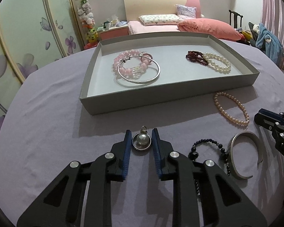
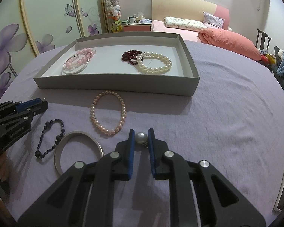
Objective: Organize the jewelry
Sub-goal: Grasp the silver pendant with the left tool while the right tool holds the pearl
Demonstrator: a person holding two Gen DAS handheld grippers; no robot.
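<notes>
1. Left gripper (image 1: pixel 141 139) points down at the lavender cloth (image 1: pixel 47 113), its blue pads pressed on the rim of a round pearl pendant (image 1: pixel 141 141) that lies in front of the tray.
2. Right gripper (image 2: pixel 141 138) is clamped on a single large pearl (image 2: pixel 141 137) with a small dark chain piece at its side.
3. Inside the grey tray (image 1: pixel 161 99) lie a pink bead bracelet (image 1: pixel 123 60) under a silver bangle (image 1: pixel 139 70), and a dark red bead bracelet (image 1: pixel 196 56) touching a white pearl bracelet (image 1: pixel 216 62).
4. On the cloth near the tray rests a pinkish pearl strand (image 2: pixel 108 116).
5. Beside it lie a dark bead bracelet (image 2: pixel 50 138) and a wide silver cuff (image 2: pixel 77 151), touching each other.
</notes>
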